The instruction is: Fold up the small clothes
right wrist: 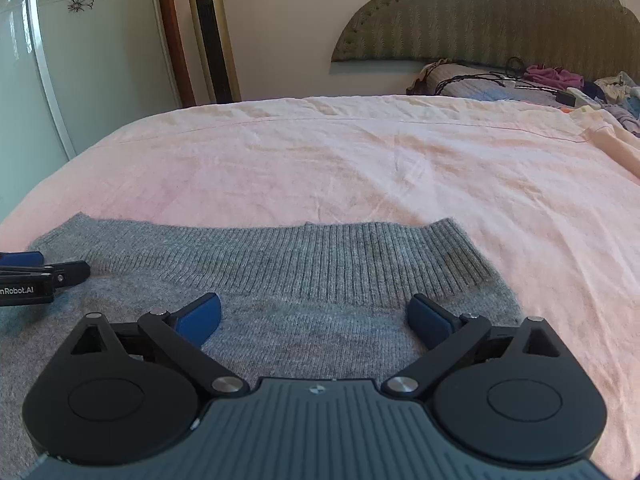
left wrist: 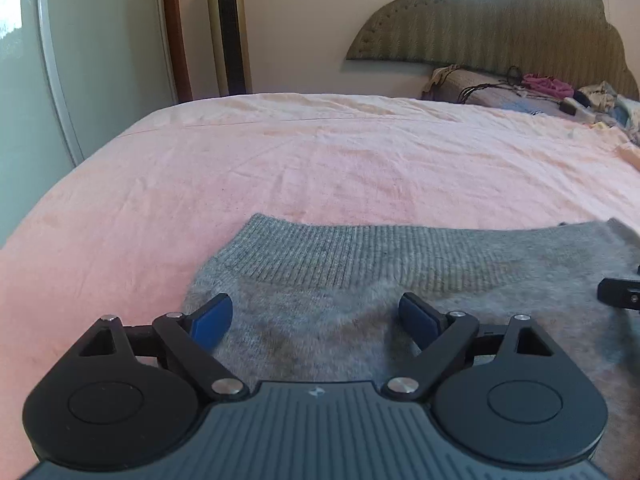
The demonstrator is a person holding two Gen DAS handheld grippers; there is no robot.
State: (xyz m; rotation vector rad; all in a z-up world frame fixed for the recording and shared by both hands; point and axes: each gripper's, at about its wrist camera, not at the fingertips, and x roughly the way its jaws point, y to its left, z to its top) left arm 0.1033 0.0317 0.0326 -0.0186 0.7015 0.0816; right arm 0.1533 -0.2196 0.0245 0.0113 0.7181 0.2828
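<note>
1. The left tool (left wrist: 316,320) sits nearest its own camera, blue pads (left wrist: 212,322) spread wide apart with nothing between them; it hovers over the left part of a grey knitted sweater (left wrist: 360,300) – whether the pads touch the fabric cannot be told.
2. The right tool (right wrist: 314,320) is likewise spread wide, its blue pads (right wrist: 430,322) holding nothing, poised over the right part of the same grey sweater (right wrist: 280,280); the left tool (right wrist: 44,274) shows at the left edge of the right wrist view, low over the knit.
3. The sweater lies flat on the near part of the bed, its ribbed band (right wrist: 320,256) running side to side just beyond both tools; the band's far edge meets the pink sheet (right wrist: 360,168).
4. Past the garment the pink sheet (left wrist: 320,160) stretches bare and lightly creased across the bed.
5. At the far right, by the headboard (left wrist: 500,28), lie a grey pillow (left wrist: 480,88), a dark cable and a heap of mixed clothes (left wrist: 544,84) – all well apart from the sweater.
6. Farthest left stand a gold tower fan (right wrist: 210,36) against the wall and a pale wardrobe door (right wrist: 80,40) with flower prints.
</note>
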